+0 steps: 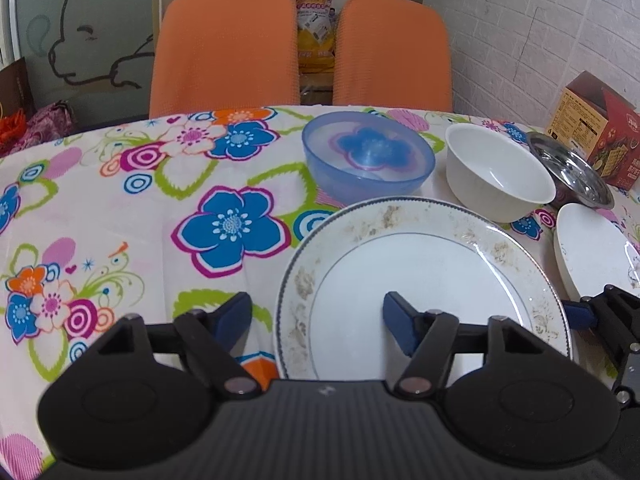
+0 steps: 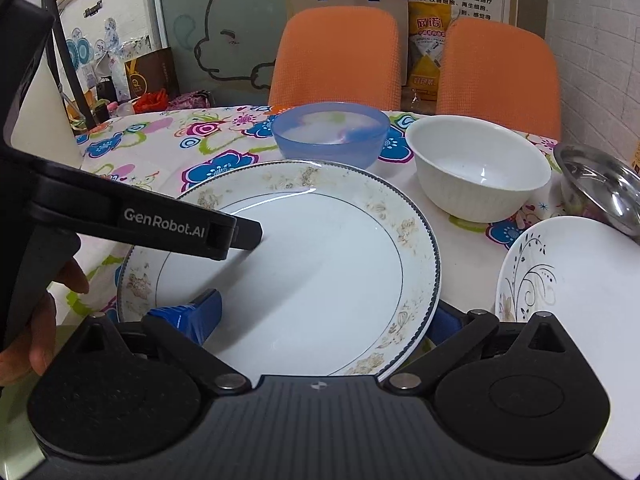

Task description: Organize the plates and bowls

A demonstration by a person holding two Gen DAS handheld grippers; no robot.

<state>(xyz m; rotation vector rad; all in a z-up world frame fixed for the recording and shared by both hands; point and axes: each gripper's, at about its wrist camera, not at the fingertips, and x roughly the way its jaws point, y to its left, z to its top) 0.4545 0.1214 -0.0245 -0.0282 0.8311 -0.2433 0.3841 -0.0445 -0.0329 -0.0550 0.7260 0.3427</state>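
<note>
Straddling the big plate (image 1: 420, 280) from both sides, low in both frames. Left gripper (image 1: 316, 322) at bottom centre of the left view, jaws spread wide: one blue pad over the flowered cloth outside the plate's left rim, the other hanging over the white well. Nothing clamped. Whether that inner pad touches the china, cannot tell.

Right gripper (image 2: 320, 320) at bottom centre of the right view, jaws likewise apart, one pad over the plate's lower left, the other tucked beyond the right rim, half hidden. Looks like a set-up for pinching the rim, judging by how each pair brackets an edge.

Big plate flat on the worktop (image 1: 120, 208), centre right in the left view, dead centre in the right. Probably the base of a stack, being the widest piece.

Small plate (image 2: 580, 280) with black vine print at right edge, just beside the big one, near its rim. Likely candidate to go on top.

Three bowls in a row behind, upper right of centre: blue bowl (image 1: 368, 156), white bowl (image 1: 496, 172), steel bowl (image 1: 572, 172) tilted against the white one or close to it. All apart from the plates, so no nesting done yet.

A hand (image 2: 36, 320) at far left of the right view, wrapped round the left gripper's handle. Two orange chairs (image 1: 224, 44) behind, out of the way.
</note>
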